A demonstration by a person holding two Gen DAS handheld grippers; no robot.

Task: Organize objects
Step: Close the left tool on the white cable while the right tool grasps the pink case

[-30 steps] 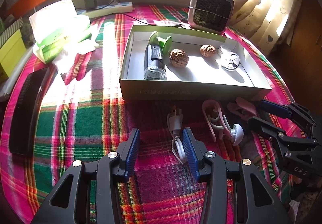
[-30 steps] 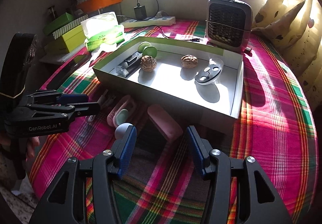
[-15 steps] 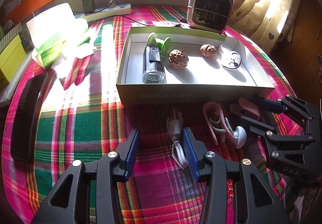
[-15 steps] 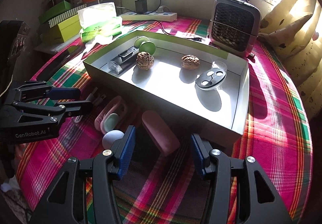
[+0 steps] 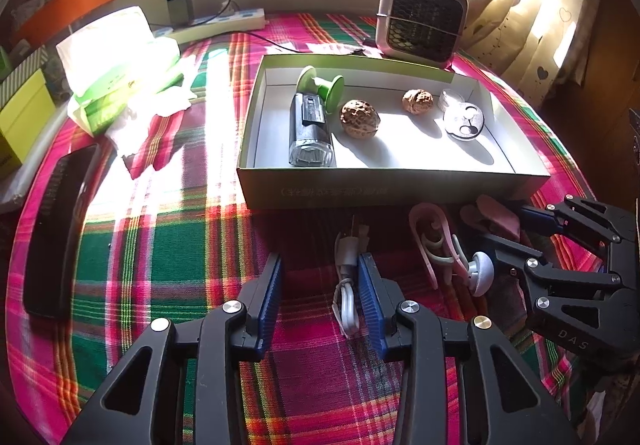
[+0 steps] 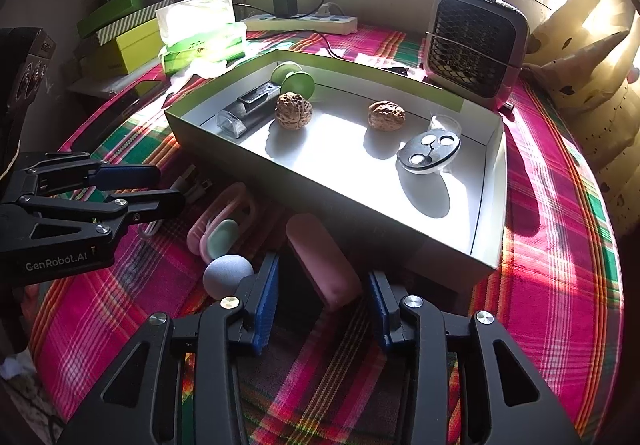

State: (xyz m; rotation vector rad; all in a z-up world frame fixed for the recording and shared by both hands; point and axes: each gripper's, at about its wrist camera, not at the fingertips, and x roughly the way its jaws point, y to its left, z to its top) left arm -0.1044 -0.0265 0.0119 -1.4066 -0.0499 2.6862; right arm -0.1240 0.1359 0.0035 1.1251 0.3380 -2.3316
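A white cable with its plug [image 5: 347, 269] lies on the plaid cloth between the fingers of my left gripper [image 5: 319, 259], close to the right pad. The jaws are closing and do not press it. A pink oblong case [image 6: 324, 265] lies between the fingers of my right gripper [image 6: 323, 269]. Those jaws are closing too, with a dark gap left of the case. Behind both stands the open white box [image 5: 392, 189], holding a green spool [image 5: 320, 87], a black torch-like device [image 5: 310, 133], two walnuts and a grey disc [image 6: 430, 151].
A pink clip with a pale ball [image 5: 482, 269] lies between the two grippers. A small heater [image 5: 422, 21] stands behind the box, a tissue pack [image 5: 120, 73] at the back left and a black brush [image 5: 60, 229] near the left edge. Green boxes [image 6: 120, 41] are stacked beyond.
Both grippers' jaws have narrowed. The right gripper has edged forward, so the pink case now lies between its fingers. The left gripper stays over the white cable.
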